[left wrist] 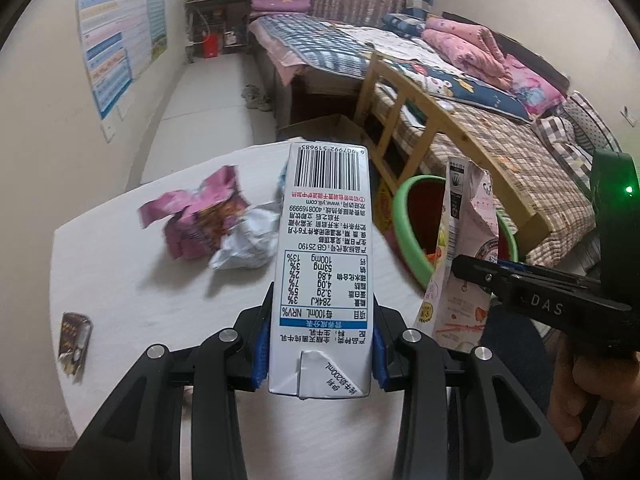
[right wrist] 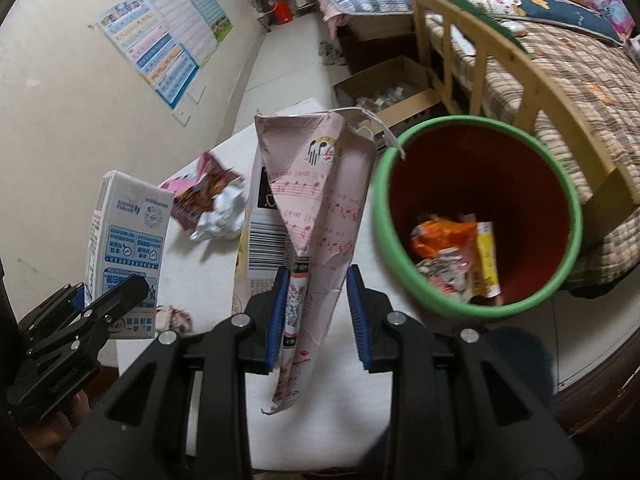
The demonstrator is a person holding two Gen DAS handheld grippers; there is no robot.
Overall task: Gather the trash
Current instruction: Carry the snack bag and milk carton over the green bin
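the left tool (left wrist: pixel 318 344) clamps a milk carton (left wrist: pixel 324 264) above the desk (left wrist: pixel 120 280), the right tool (right wrist: pixel 316 312), part-open, pinches a pink wrapper (right wrist: pixel 312 200) beside the green-rimmed bin (right wrist: pixel 560 276); best carry each fully over the rim before letting go.

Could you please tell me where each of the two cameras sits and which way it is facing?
Left wrist: on the left gripper, looking along its fingers at the clamped milk carton, table and beds; the right gripper shows too.
Right wrist: on the right gripper, looking at its pink bag and the bin; the left gripper shows lower left.
Shared: carton, bag, bin, crumpled wrappers.
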